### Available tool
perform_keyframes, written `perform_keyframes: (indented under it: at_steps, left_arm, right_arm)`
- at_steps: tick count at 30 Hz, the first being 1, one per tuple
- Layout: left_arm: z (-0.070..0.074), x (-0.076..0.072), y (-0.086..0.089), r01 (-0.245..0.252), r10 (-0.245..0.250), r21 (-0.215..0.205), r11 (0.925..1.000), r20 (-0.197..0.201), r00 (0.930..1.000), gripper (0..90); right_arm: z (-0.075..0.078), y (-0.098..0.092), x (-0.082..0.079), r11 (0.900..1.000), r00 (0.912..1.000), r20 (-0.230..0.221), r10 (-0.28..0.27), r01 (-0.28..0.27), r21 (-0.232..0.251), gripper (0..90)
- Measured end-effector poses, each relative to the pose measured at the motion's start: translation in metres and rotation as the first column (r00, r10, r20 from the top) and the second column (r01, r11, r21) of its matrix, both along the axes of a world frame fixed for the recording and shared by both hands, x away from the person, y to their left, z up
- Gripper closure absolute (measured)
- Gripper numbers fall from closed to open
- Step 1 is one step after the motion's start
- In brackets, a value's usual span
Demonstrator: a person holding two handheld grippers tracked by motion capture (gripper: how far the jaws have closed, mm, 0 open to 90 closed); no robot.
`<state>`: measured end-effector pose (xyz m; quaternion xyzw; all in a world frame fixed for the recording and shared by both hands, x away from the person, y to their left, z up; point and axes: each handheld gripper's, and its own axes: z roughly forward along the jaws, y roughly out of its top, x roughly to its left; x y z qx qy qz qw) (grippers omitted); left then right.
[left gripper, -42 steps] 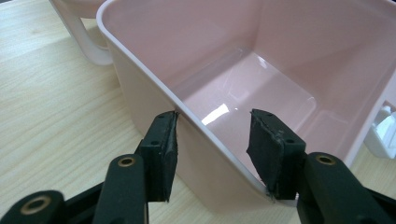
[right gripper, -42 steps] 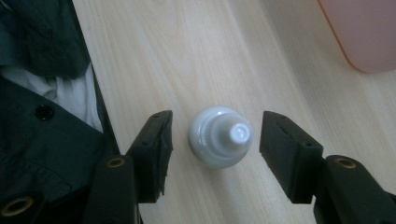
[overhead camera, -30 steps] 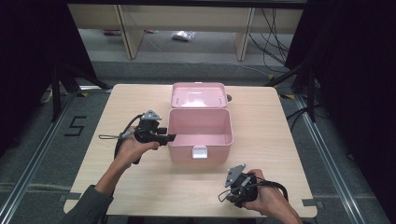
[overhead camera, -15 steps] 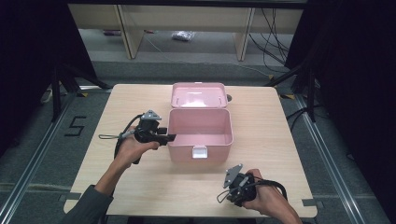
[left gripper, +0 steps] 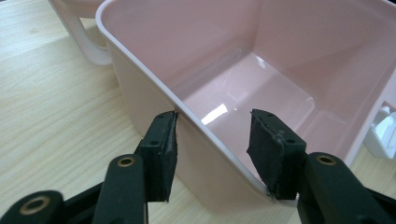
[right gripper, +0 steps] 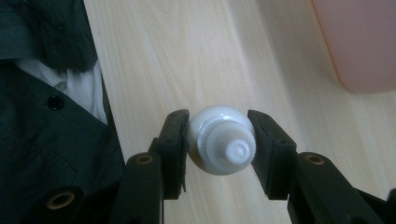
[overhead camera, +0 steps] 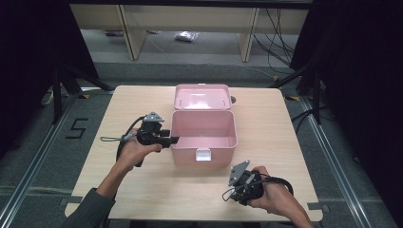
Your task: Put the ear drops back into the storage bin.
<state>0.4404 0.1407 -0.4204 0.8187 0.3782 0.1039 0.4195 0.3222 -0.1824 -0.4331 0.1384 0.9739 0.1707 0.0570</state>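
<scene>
The right tongs, having just been closing, are gripping a white bottle; the pink box is lying up-left of them. The left tongs are sitting open astride its near wall.

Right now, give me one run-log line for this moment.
left gripper: open, straddling pink plastic box wall | right gripper: closed on white round bottle | box lid open, empty

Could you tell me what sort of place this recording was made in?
Probably a lab or recording workspace, not a home: a bare wooden table stands alone on a grey floor, a "5" is taped on that floor, and loose cables trail near plain shelving behind.
</scene>
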Motion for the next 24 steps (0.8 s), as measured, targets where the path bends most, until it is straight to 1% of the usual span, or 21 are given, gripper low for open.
perform_keyframes:
  at_steps: [1,2,4,5,6,7,8,9,11,12,13,14,16,17,18,19,20,21,22,23,24]
  left_arm:
    - [0.000,0.000,0.000,0.000,0.000,0.001,1.0000,-0.001,1.0000,51.4]
    - [0.000,0.000,0.000,-0.001,0.001,0.000,1.0000,0.001,1.0000,51.4]
    - [0.000,0.000,0.000,0.000,0.000,0.000,1.0000,0.000,1.0000,51.4]
    - [0.000,0.000,0.000,0.000,0.000,0.000,1.0000,0.000,1.0000,51.4]
    - [0.000,0.000,0.000,0.001,-0.001,0.001,1.0000,0.001,1.0000,51.4]
    - [0.000,0.000,0.000,0.001,-0.001,0.001,1.0000,0.000,1.0000,51.4]
    - [0.000,0.000,0.000,0.000,0.000,0.002,1.0000,0.000,1.0000,51.5]
    - [0.000,0.000,0.000,0.001,-0.001,0.003,1.0000,0.000,1.0000,51.5]
    - [0.000,0.000,0.000,0.000,0.000,0.004,1.0000,0.000,1.0000,51.5]
    - [0.000,0.000,0.000,0.000,0.000,0.005,1.0000,0.001,1.0000,51.5]
    - [0.000,0.002,0.000,0.017,-0.018,0.008,0.9998,0.025,0.9995,51.5]
    - [0.000,0.002,0.000,0.021,-0.022,0.011,0.9997,0.031,0.9993,51.5]
    - [0.000,0.002,0.000,0.022,-0.022,0.013,0.9997,0.031,0.9993,51.5]
    - [0.000,0.002,0.000,0.022,-0.022,0.012,0.9997,0.031,0.9993,51.5]
    - [0.000,0.002,0.000,0.022,-0.022,0.011,0.9997,0.032,0.9992,51.5]
    - [0.000,0.002,0.000,0.021,-0.021,0.010,0.9997,0.030,0.9993,51.5]
    - [0.000,0.002,0.000,0.020,-0.020,0.010,0.9998,0.029,0.9994,51.5]
    - [0.000,0.002,0.000,0.021,-0.021,0.010,0.9997,0.030,0.9993,51.5]
    - [0.000,0.002,0.000,0.022,-0.022,0.011,0.9997,0.031,0.9993,51.5]
    - [0.000,0.002,0.000,0.023,-0.023,0.012,0.9997,0.032,0.9992,51.5]
    - [0.000,0.002,0.000,0.023,-0.023,0.013,0.9996,0.032,0.9992,51.5]
  right_arm:
    - [0.004,0.001,0.001,1.000,0.9999,-0.005,-0.012,0.012,-0.001,60.4]
    - [0.006,0.001,0.004,1.000,0.9998,-0.008,0.017,-0.017,0.005,60.3]
    - [0.012,0.002,0.007,1.000,0.9997,-0.009,0.021,-0.021,0.011,60.3]
    - [0.016,0.002,0.009,1.000,0.9998,-0.004,0.020,-0.020,0.020,60.3]
    - [0.019,0.002,0.010,1.000,0.9998,-0.011,0.019,-0.019,0.022,60.3]
    - [0.024,0.001,0.012,1.000,0.9999,-0.015,0.006,-0.006,0.027,60.3]
    - [0.027,0.001,0.013,1.000,0.9999,-0.016,0.007,-0.006,0.023,60.3]
    - [0.030,0.001,0.016,0.999,0.9997,-0.004,0.023,-0.022,0.034,60.4]
    - [0.037,0.000,0.020,0.999,0.9995,-0.004,0.031,-0.031,0.041,60.4]
    - [0.041,-0.001,0.021,0.999,0.9998,-0.012,0.018,-0.018,0.043,60.4]
    - [0.045,-0.001,0.023,0.998,0.9996,-0.008,0.028,-0.027,0.056,60.4]
    - [0.051,-0.001,0.026,0.998,0.9995,-0.009,0.029,-0.029,0.059,60.4]
    - [0.056,-0.001,0.028,0.998,0.9993,-0.010,0.037,-0.036,0.060,60.3]
    - [0.059,0.000,0.029,0.998,0.9996,-0.016,0.024,-0.023,0.060,60.3]
    - [0.061,0.001,0.030,0.998,0.9992,-0.013,0.039,-0.038,0.056,60.4]
    - [0.064,0.002,0.030,0.998,0.9995,-0.002,0.032,-0.032,0.053,60.3]
    - [0.066,0.003,0.031,0.998,0.9995,-0.012,0.030,-0.029,0.048,60.4]
    - [0.068,0.004,0.033,0.997,0.9984,-0.001,0.056,-0.056,0.050,60.4]
    - [0.071,0.005,0.033,0.998,0.9990,-0.006,0.045,-0.044,0.045,60.4]
    - [0.072,0.006,0.034,0.998,0.9986,0.001,0.053,-0.053,0.043,60.4]
    - [0.075,0.007,0.036,0.997,0.9980,-0.007,0.063,-0.062,0.038,60.4]
